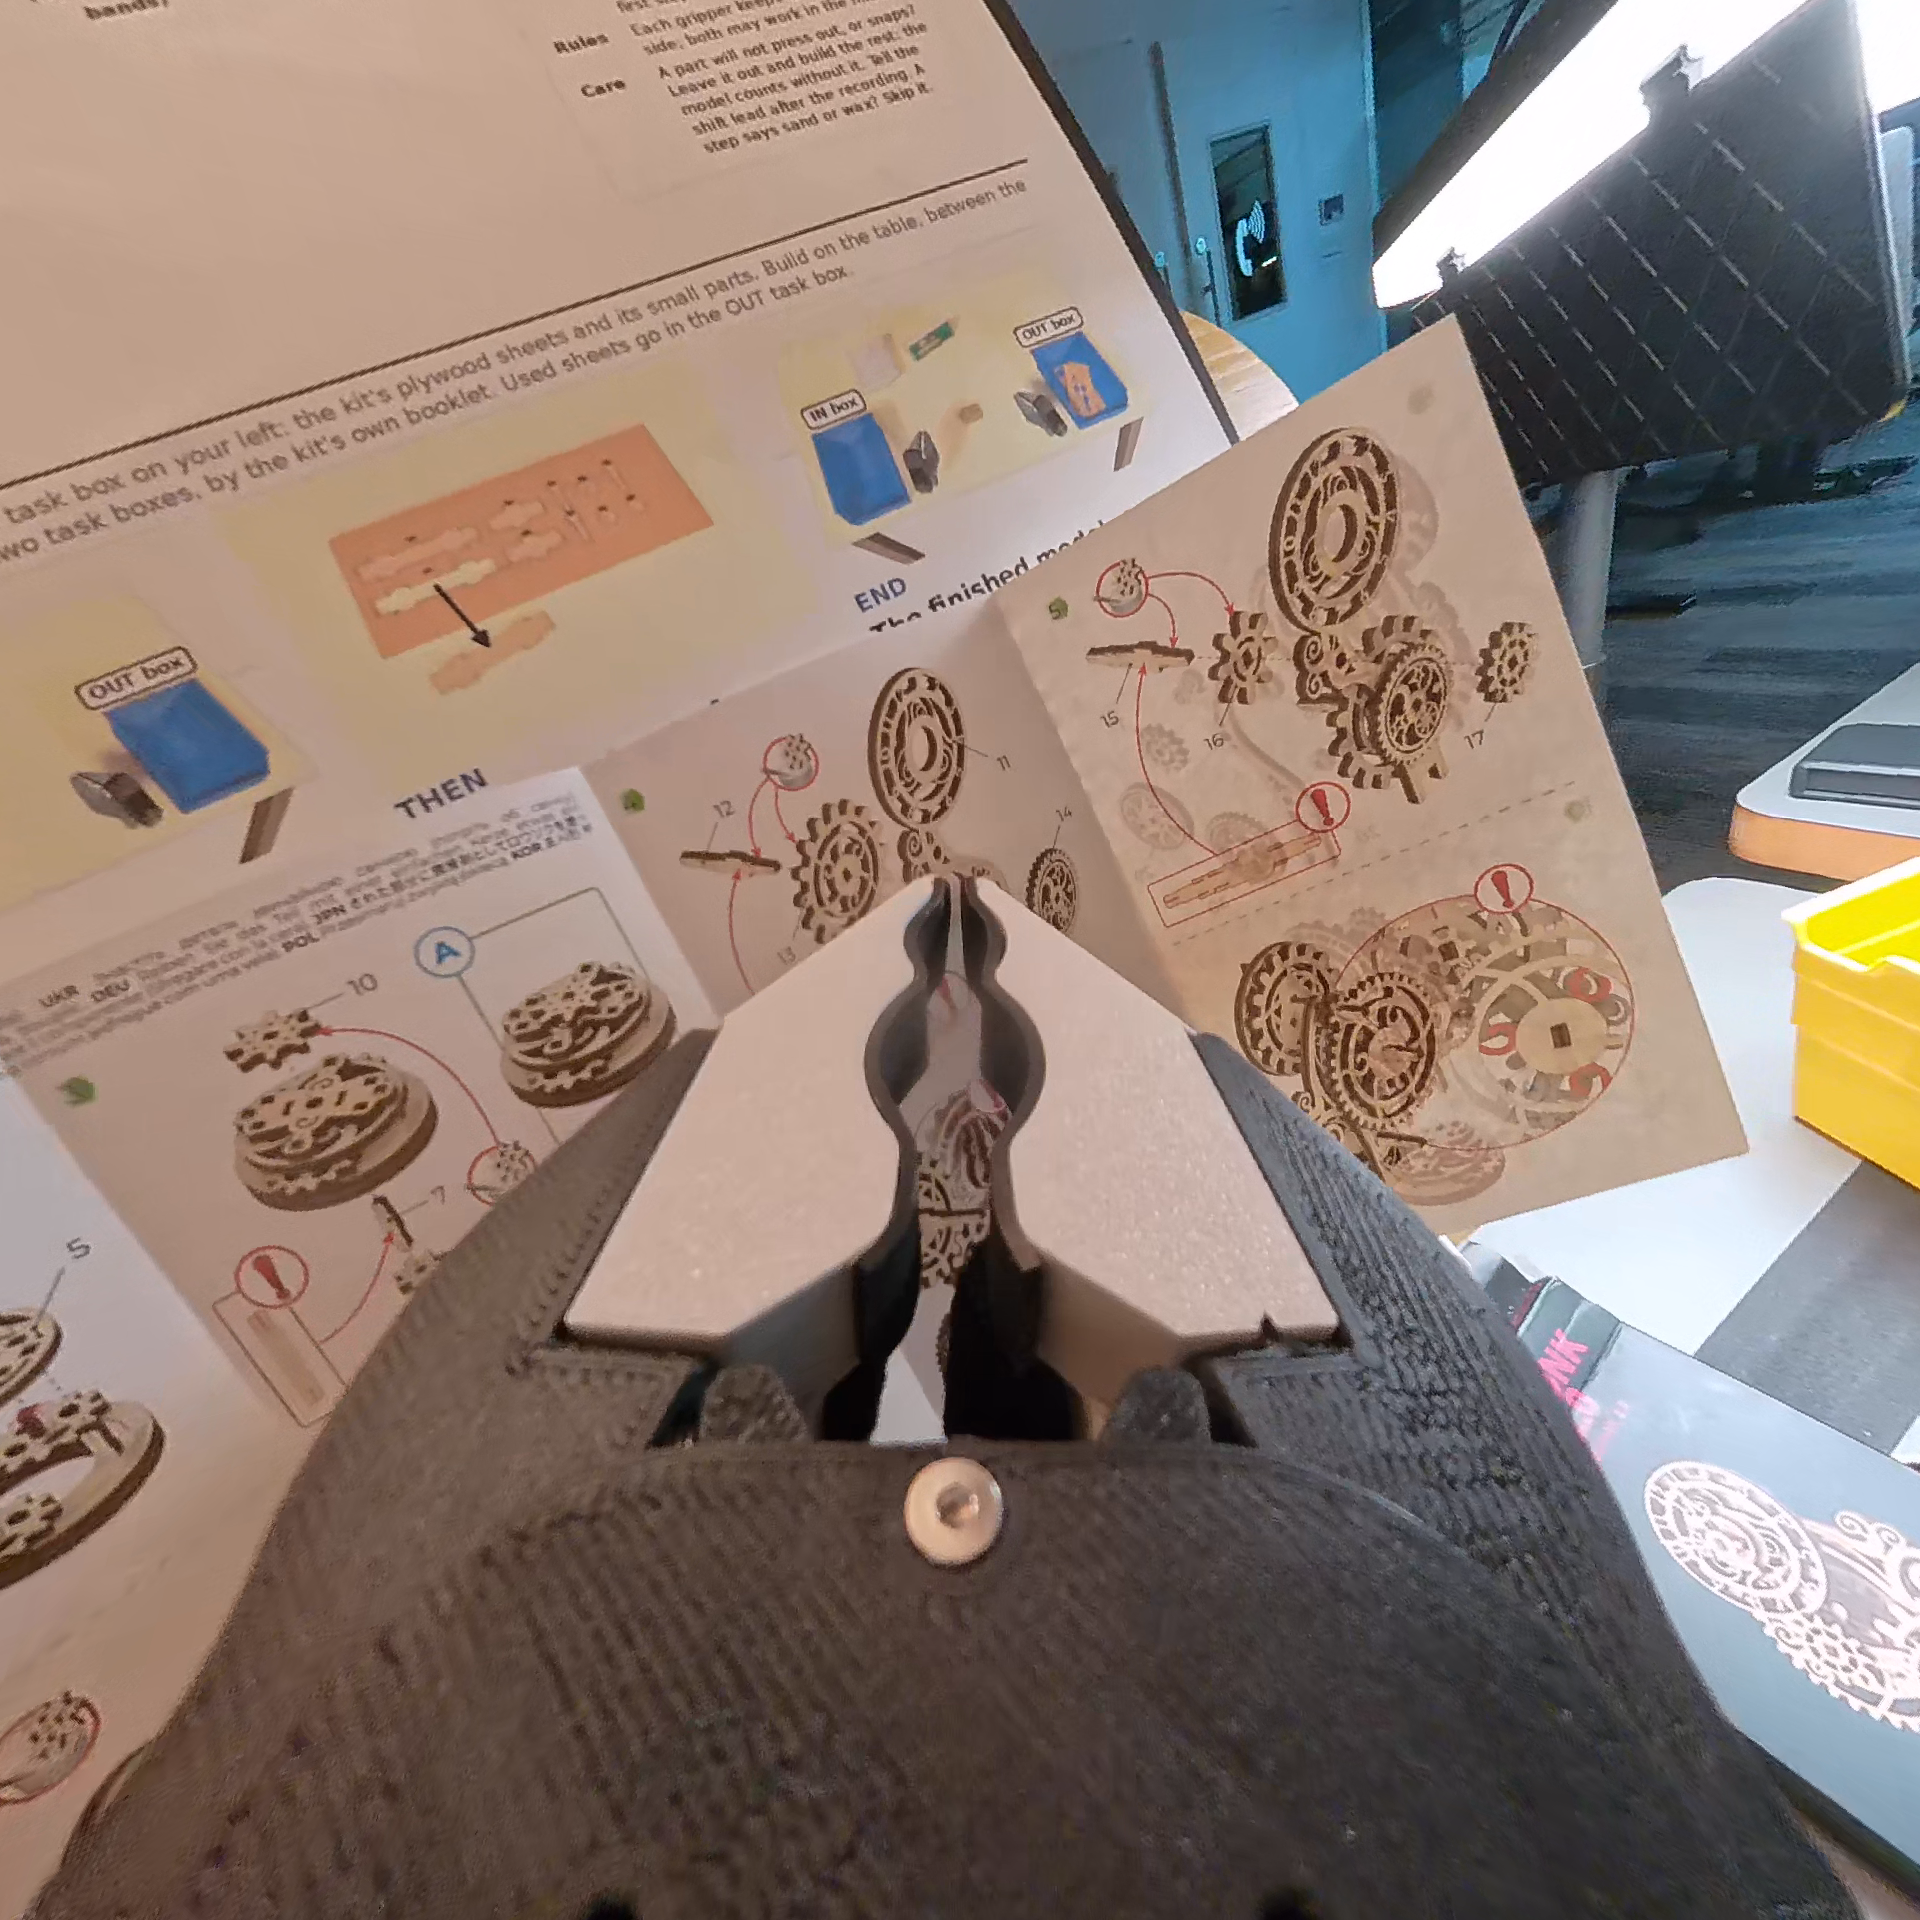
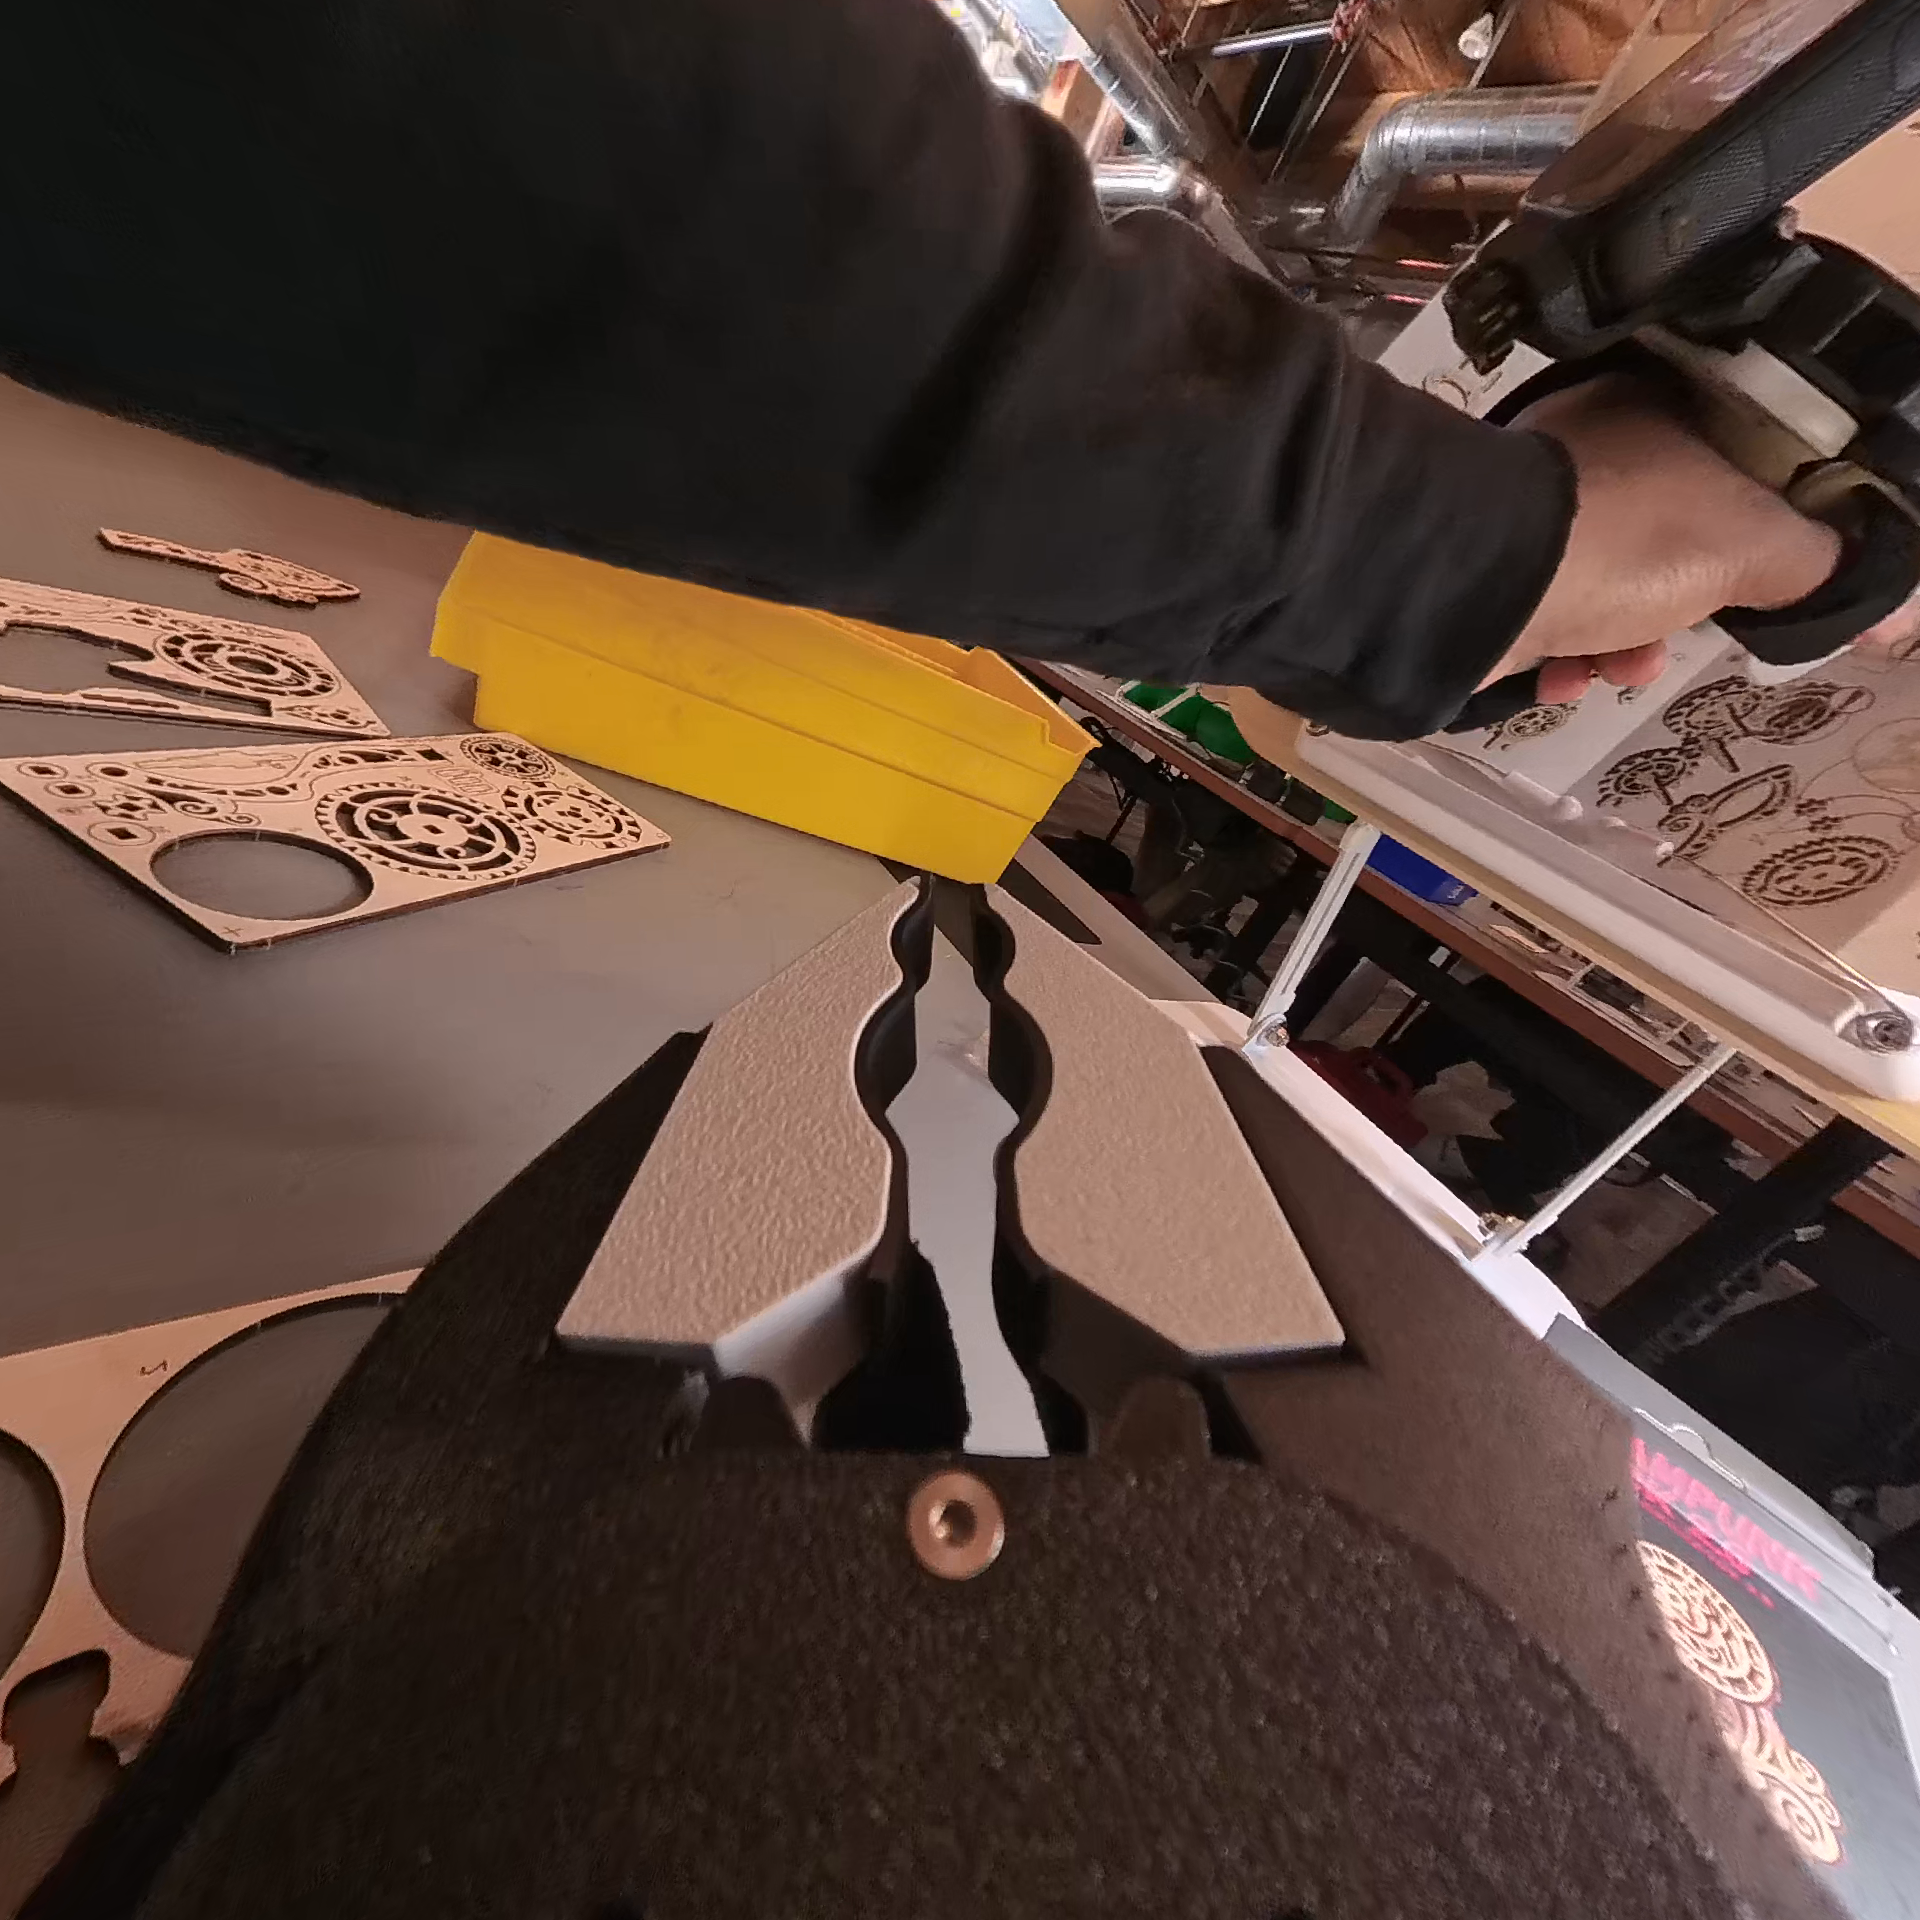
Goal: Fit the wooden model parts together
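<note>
The left gripper (image 1: 956, 894) is pinched on the instruction booklet (image 1: 1351, 831), the right gripper (image 2: 951, 899) is nearly closed and empty, and the wooden sheets (image 2: 343, 821) lie untouched on the table (image 2: 416, 1091), so a part must be chosen next.

A yellow bin (image 2: 748, 727) sits on my grey table (image 2: 364, 1039). Past the table's edge I see a lamp (image 1: 1621, 156), silver ducts (image 2: 1455, 156) overhead, and long benches (image 2: 1507, 935) with clutter beneath them that I can't make out.
</note>
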